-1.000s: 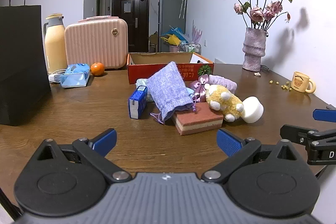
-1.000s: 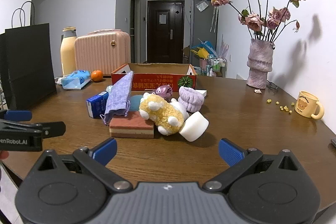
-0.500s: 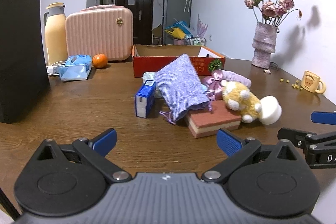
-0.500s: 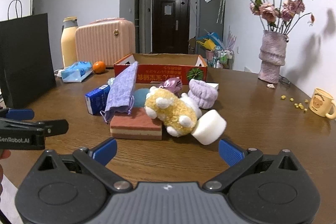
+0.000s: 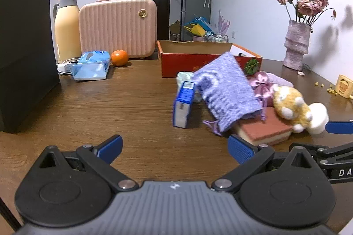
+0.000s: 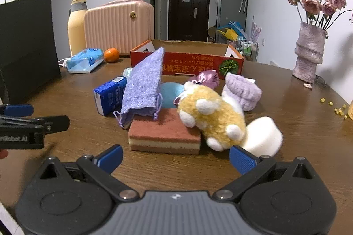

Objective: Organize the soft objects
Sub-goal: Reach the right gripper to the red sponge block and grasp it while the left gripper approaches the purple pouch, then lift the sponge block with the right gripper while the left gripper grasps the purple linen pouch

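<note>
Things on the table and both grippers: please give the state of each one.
Left gripper: open, empty.
Right gripper: open, empty.
Red box: open on top.
Purple pouch: leaning, mouth end on the sponge.
Plush toy: lying partly on the sponge.
Blue carton: lying on its side.

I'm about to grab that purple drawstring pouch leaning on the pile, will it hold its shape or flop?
The purple pouch looks like thin woven cloth, so it will probably sag and fold. It only leans on the sponge and blue carton, so it should lift free easily. Its loose drawstrings may trail or snag.
</note>
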Demonstrator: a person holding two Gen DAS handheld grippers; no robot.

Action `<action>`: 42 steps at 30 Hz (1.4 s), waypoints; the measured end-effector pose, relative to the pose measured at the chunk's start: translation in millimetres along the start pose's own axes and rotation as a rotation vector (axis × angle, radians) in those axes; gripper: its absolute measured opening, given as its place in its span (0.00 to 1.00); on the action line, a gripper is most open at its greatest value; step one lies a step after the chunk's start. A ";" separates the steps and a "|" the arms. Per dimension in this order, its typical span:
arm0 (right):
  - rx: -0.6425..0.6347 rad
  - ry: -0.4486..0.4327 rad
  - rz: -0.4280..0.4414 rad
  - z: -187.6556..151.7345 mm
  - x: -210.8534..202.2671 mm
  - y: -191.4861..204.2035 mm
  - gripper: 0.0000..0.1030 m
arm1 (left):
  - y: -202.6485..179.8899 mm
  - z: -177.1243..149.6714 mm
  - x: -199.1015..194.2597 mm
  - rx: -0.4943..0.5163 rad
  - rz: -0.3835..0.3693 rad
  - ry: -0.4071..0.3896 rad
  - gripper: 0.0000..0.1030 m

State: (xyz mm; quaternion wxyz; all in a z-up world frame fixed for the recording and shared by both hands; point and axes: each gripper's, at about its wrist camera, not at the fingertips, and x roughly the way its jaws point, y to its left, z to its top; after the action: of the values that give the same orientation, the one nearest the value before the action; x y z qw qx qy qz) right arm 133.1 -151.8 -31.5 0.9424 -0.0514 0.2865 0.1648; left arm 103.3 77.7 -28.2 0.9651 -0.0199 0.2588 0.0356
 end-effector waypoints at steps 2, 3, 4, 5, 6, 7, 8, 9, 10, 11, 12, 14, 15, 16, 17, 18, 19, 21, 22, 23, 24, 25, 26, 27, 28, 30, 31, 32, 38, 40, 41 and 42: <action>0.004 0.007 0.001 1.8 9.2 4.2 1.00 | 6.0 1.0 4.1 0.000 0.002 0.002 1.00; 0.006 0.012 0.001 2.3 13.0 6.5 1.00 | 10.2 2.1 6.8 -0.002 0.001 0.002 1.00; 0.005 0.018 0.001 3.2 17.9 8.7 1.00 | 13.2 3.0 8.6 -0.004 0.000 0.002 1.00; 0.004 0.024 -0.001 3.8 22.6 11.0 1.00 | 15.9 4.1 10.5 -0.007 0.000 0.001 1.00; 0.003 0.030 -0.003 4.5 27.1 13.2 1.00 | 19.0 5.5 12.8 -0.009 -0.001 -0.002 1.00; 0.003 0.037 -0.004 5.1 31.6 14.3 1.00 | 21.3 6.7 14.6 -0.011 -0.001 -0.004 1.00; 0.003 0.042 -0.007 5.8 35.9 16.0 1.00 | 23.5 7.9 16.8 -0.013 -0.001 -0.007 1.00; 0.002 0.049 -0.009 6.5 39.8 16.7 1.00 | 25.7 9.3 19.8 -0.014 -0.001 -0.009 1.00; 0.001 0.054 -0.012 7.8 44.3 16.8 1.00 | 27.6 10.1 22.2 -0.014 -0.002 -0.011 1.00; 0.003 0.058 -0.014 8.7 48.4 17.2 1.00 | 29.2 10.5 25.0 -0.014 -0.003 -0.012 1.00; 0.005 0.062 -0.017 9.5 52.4 17.5 1.00 | 30.5 10.8 28.3 -0.014 -0.004 -0.011 1.00; 0.006 0.068 -0.021 11.0 60.2 18.4 1.00 | 33.7 10.7 36.6 -0.020 -0.008 0.002 1.00; 0.005 0.072 -0.023 12.3 63.7 18.3 1.00 | 35.2 10.4 39.6 -0.024 -0.013 0.010 1.00; 0.004 0.076 -0.025 13.4 67.9 19.1 1.00 | 36.9 10.1 42.9 -0.032 -0.023 0.023 1.00; 0.005 0.079 -0.026 14.6 71.8 19.9 1.00 | 38.7 10.1 45.3 -0.039 -0.034 0.032 1.00; 0.007 0.080 -0.026 15.6 75.5 20.6 1.00 | 40.2 10.0 46.8 -0.045 -0.044 0.037 1.00; 0.008 0.080 -0.028 16.5 78.9 21.5 1.00 | 41.3 9.8 47.4 -0.050 -0.052 0.040 1.00; 0.016 0.079 -0.029 17.8 84.8 21.9 1.00 | 42.7 8.6 48.1 -0.057 -0.064 0.044 1.00; 0.022 0.080 -0.028 18.1 86.9 21.5 1.00 | 43.0 8.2 48.4 -0.059 -0.066 0.047 1.00; 0.028 0.081 -0.027 18.2 88.5 20.7 1.00 | 43.5 7.6 49.1 -0.062 -0.069 0.052 1.00; 0.033 0.082 -0.027 18.1 89.9 20.2 0.99 | 43.4 7.5 50.2 -0.065 -0.071 0.058 1.00; 0.035 0.085 -0.028 18.0 91.4 19.8 0.98 | 43.4 7.3 51.3 -0.067 -0.072 0.064 1.00; 0.035 0.088 -0.031 17.9 93.0 19.5 0.97 | 43.4 7.4 52.5 -0.068 -0.074 0.070 1.00; 0.032 0.091 -0.037 17.5 94.3 20.0 0.96 | 42.9 7.3 53.5 -0.067 -0.075 0.076 1.00; 0.029 0.093 -0.039 16.7 95.0 20.4 0.96 | 42.3 7.0 54.1 -0.066 -0.075 0.080 1.00; 0.017 0.087 -0.041 15.9 94.5 22.8 0.96 | 42.3 6.3 54.1 -0.066 -0.076 0.082 1.00; 0.010 0.084 -0.040 15.5 94.2 24.1 0.95 | 42.6 6.3 53.9 -0.069 -0.076 0.082 1.00; 0.004 0.081 -0.039 15.1 93.5 25.1 0.95 | 43.1 6.2 53.9 -0.073 -0.074 0.083 1.00; -0.018 0.033 -0.020 13.6 82.9 30.3 0.95 | 45.5 7.0 55.8 -0.094 -0.073 0.095 1.00; -0.007 0.006 -0.014 13.2 75.7 30.3 0.95 | 46.0 7.5 56.3 -0.100 -0.071 0.096 1.00; 0.001 -0.005 -0.010 12.8 71.8 30.7 0.95 | 46.4 7.7 56.1 -0.104 -0.071 0.094 1.00; 0.008 -0.013 -0.007 12.6 68.1 31.3 0.95 | 47.6 7.9 56.1 -0.108 -0.071 0.093 1.00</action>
State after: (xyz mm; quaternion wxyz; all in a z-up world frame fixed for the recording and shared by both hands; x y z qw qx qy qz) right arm 182.3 -100.8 -59.0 0.9451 -0.0476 0.2807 0.1607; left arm 151.9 128.8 -50.5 0.9502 -0.0829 0.3000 0.0141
